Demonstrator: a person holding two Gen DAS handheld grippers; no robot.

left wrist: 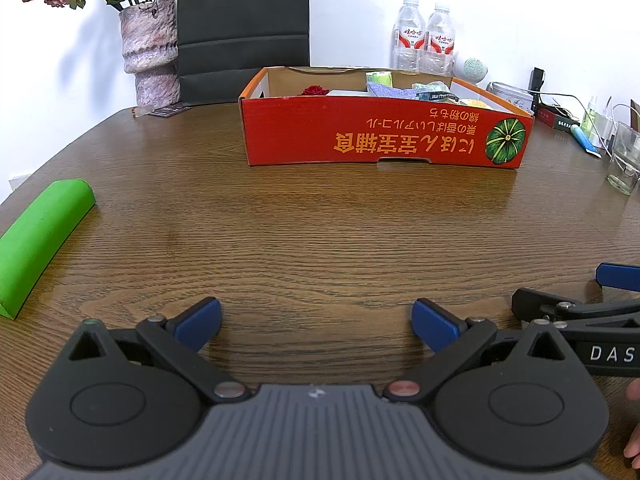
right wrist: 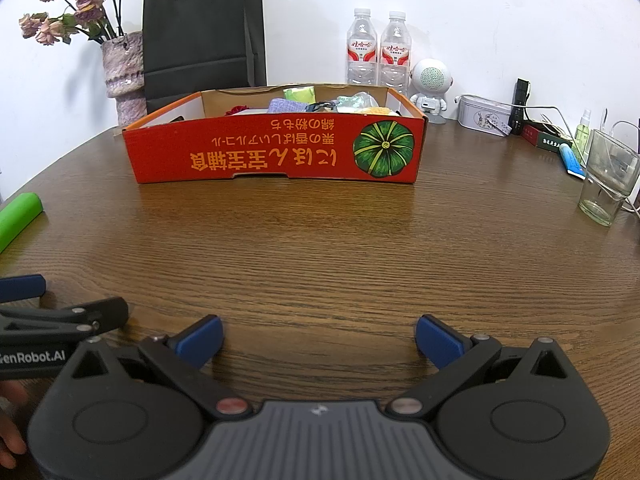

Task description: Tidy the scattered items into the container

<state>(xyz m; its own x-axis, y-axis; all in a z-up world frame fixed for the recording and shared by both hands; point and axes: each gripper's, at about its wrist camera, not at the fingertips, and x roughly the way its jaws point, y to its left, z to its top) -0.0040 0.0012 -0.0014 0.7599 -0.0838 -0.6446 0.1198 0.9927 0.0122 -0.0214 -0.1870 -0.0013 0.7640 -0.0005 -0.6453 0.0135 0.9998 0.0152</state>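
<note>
A red cardboard box point(left wrist: 384, 132) with a green pumpkin print stands on the wooden table ahead; it also shows in the right wrist view point(right wrist: 276, 152). Inside lie a red rose point(left wrist: 315, 90), a purple cloth point(left wrist: 386, 90) and several packets point(right wrist: 352, 104). My left gripper point(left wrist: 316, 324) is open and empty, low over the table well short of the box. My right gripper point(right wrist: 319, 340) is open and empty, beside the left one. A green foam block point(left wrist: 40, 232) lies on the table at the far left, outside the box; it also shows in the right wrist view point(right wrist: 18, 216).
A vase of dried roses point(left wrist: 150, 56) and a black paper bag point(left wrist: 244, 28) stand behind the box. Two water bottles point(right wrist: 378, 52), a white speaker point(right wrist: 430, 84), a tin point(right wrist: 484, 116), a glass point(right wrist: 608, 176) and cables sit at the right.
</note>
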